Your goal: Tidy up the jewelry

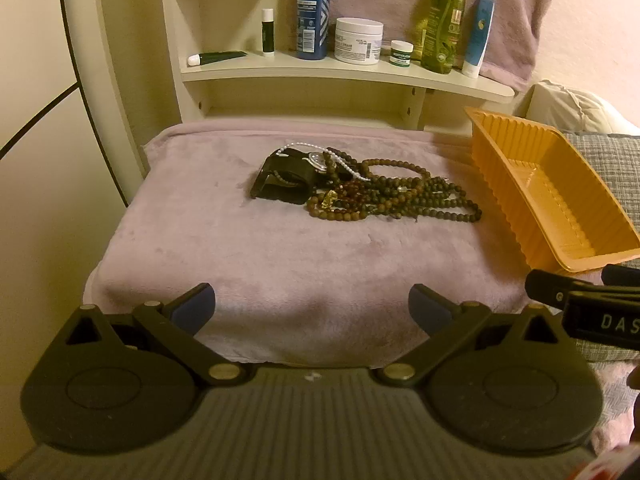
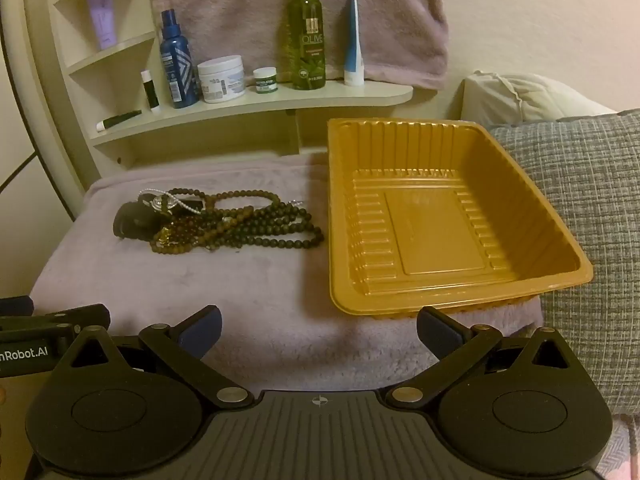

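A heap of jewelry lies on a mauve fleece surface (image 1: 280, 264): brown bead necklaces (image 1: 404, 196) (image 2: 256, 226), a white pearl strand (image 1: 344, 166), amber beads (image 1: 340, 200) and a black watch (image 1: 286, 182) (image 2: 134, 220). An empty orange plastic tray (image 1: 560, 200) (image 2: 444, 216) stands to the right of the heap. My left gripper (image 1: 312, 306) is open and empty, well short of the heap. My right gripper (image 2: 318, 326) is open and empty, near the tray's front rim. Each gripper's side shows at the edge of the other's view.
A cream shelf (image 1: 340, 68) behind the surface holds a blue bottle (image 1: 314, 12), a white jar (image 1: 358, 40), a green olive spray bottle (image 2: 306, 32), tubes and small pots. A grey woven cushion (image 2: 580, 208) lies right of the tray.
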